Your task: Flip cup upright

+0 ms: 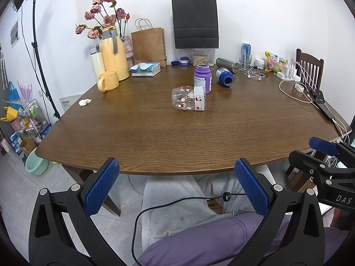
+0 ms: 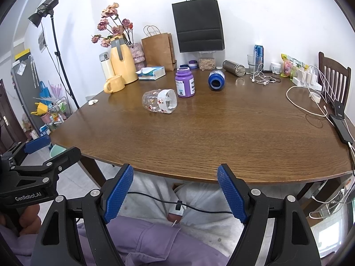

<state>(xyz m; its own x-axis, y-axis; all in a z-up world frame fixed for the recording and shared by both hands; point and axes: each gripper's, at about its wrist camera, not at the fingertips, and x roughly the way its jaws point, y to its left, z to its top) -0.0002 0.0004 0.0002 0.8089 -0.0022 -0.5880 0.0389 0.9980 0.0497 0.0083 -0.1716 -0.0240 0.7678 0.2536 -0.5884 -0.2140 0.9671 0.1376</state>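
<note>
A clear plastic cup (image 1: 188, 98) with small red and white prints lies on its side near the middle of the brown table (image 1: 155, 137), mouth pointing right. It also shows in the right wrist view (image 2: 159, 103). My left gripper (image 1: 177, 168) is open and empty, held at the table's near edge, well short of the cup. My right gripper (image 2: 175, 174) is open and empty, also at the near edge. Each gripper shows at the side of the other's view.
A purple jar (image 1: 203, 78) stands upright just behind the cup. A blue bottle (image 1: 224, 76) lies on its side to the right. A yellow mug (image 1: 108, 81), yellow jug, tissue box, paper bags, cables and a phone (image 2: 340, 127) line the back and right.
</note>
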